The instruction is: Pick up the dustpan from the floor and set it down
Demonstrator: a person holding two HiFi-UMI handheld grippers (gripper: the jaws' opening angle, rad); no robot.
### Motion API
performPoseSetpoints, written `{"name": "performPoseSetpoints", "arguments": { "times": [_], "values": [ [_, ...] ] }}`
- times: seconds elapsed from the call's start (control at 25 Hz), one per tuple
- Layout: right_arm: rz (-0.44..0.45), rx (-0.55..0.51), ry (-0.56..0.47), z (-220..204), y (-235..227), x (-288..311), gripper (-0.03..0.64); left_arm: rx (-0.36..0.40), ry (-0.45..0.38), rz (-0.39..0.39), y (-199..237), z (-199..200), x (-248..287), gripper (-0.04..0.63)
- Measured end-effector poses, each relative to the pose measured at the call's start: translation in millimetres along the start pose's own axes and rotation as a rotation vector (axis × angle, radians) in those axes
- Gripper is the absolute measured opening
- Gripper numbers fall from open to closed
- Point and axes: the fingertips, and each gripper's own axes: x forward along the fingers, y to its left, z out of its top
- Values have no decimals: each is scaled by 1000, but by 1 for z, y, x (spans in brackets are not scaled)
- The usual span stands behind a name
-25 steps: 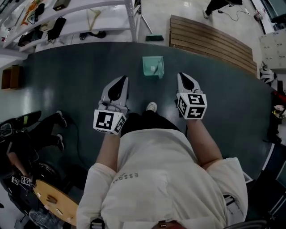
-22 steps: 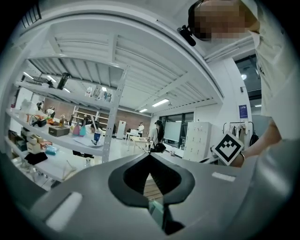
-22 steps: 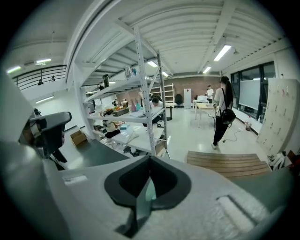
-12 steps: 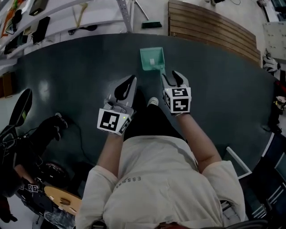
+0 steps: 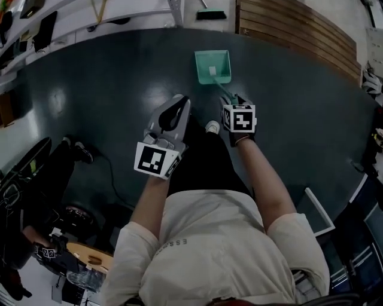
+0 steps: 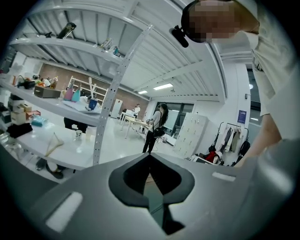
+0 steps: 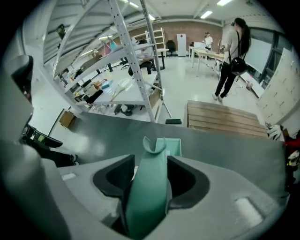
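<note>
A teal dustpan point(image 5: 212, 66) lies flat on the dark floor mat point(image 5: 108, 83), its handle point(image 5: 224, 91) pointing back toward me. My right gripper point(image 5: 234, 101) points steeply down over the handle's end. In the right gripper view the teal handle point(image 7: 149, 187) stands between the jaws, which are opening, with dark gaps on both sides; the pan point(image 7: 171, 146) shows beyond. My left gripper point(image 5: 178, 103) hovers left of the dustpan, apart from it, its tips together and nothing in them point(image 6: 150, 157).
A wooden slatted pallet point(image 5: 299, 30) lies beyond the mat at the right. A metal shelving rack point(image 5: 72, 18) stands at the back left, with a brush head point(image 5: 210, 15) on the floor near it. My shoe point(image 5: 212, 127) is between the grippers. Another person's legs point(image 5: 66, 152) are at the left.
Both grippers dropped and moved forward toward the dustpan. The right one tipped downward onto the handle and its jaws parted around it. The left one stayed shut.
</note>
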Motion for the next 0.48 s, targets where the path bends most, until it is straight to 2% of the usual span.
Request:
{"name": "performPoseSetpoints", "arguments": {
  "times": [0.2,0.48],
  "values": [
    [-31,31,1,-3,-4,16,194,-16,46,3,13,-19,-6,14],
    [-136,10,-28,3,-16,8,100,-27,59,6,20,-22,-14,14]
  ]
}}
